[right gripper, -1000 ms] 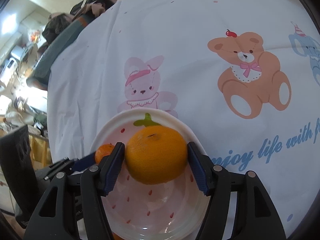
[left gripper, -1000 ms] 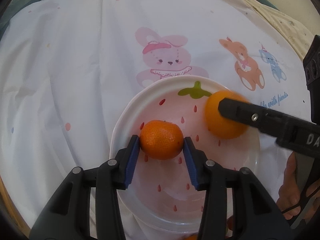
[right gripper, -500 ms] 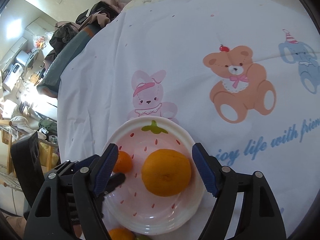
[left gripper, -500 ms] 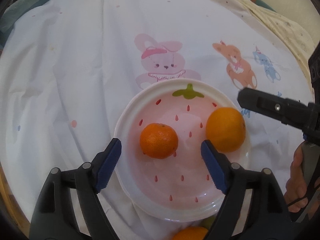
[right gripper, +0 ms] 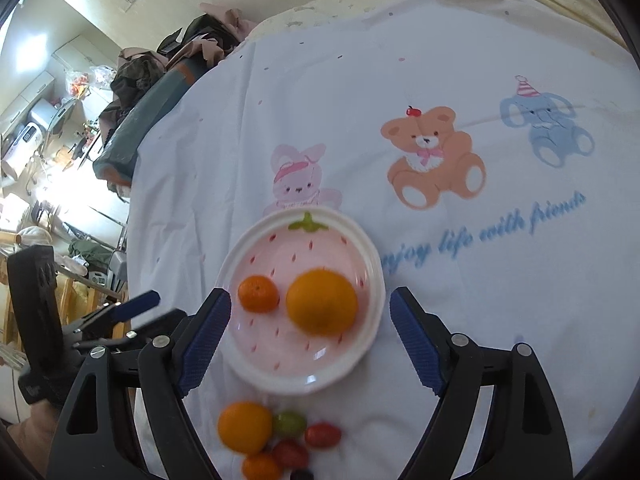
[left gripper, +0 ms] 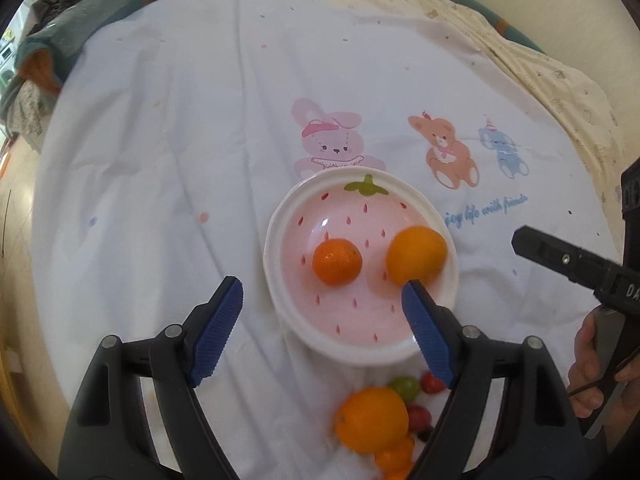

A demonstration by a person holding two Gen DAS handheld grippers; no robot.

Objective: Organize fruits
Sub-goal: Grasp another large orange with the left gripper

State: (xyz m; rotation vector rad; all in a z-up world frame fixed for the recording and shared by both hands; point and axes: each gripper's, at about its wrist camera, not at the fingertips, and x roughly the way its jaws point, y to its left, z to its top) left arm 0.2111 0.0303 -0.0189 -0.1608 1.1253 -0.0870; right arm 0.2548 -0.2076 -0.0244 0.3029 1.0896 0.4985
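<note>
A pink strawberry-pattern plate (left gripper: 352,344) (right gripper: 256,364) lies on the white cartoon cloth. On it sit a small tangerine (left gripper: 337,261) (right gripper: 258,293) and a larger orange (left gripper: 416,255) (right gripper: 322,302), apart from each other. My left gripper (left gripper: 322,336) is open and empty, raised above the plate's near edge. My right gripper (right gripper: 310,340) is open and empty above the plate; one of its fingers (left gripper: 560,258) shows at the right of the left wrist view. A pile of loose fruit lies in front of the plate: an orange (left gripper: 371,420) (right gripper: 245,427), a green grape (right gripper: 289,423) and red pieces (right gripper: 322,434).
The cloth (left gripper: 180,140) covers a round table. Clothes and a rolled teal mat (right gripper: 144,128) lie beyond its far left edge. A cream patterned cloth (left gripper: 552,76) lies at the back right. The left gripper's body (right gripper: 36,320) shows at the left of the right wrist view.
Both grippers opened, released the tangerine and the orange onto the plate, and pulled back and up. The loose fruit pile in front of the plate has come into view.
</note>
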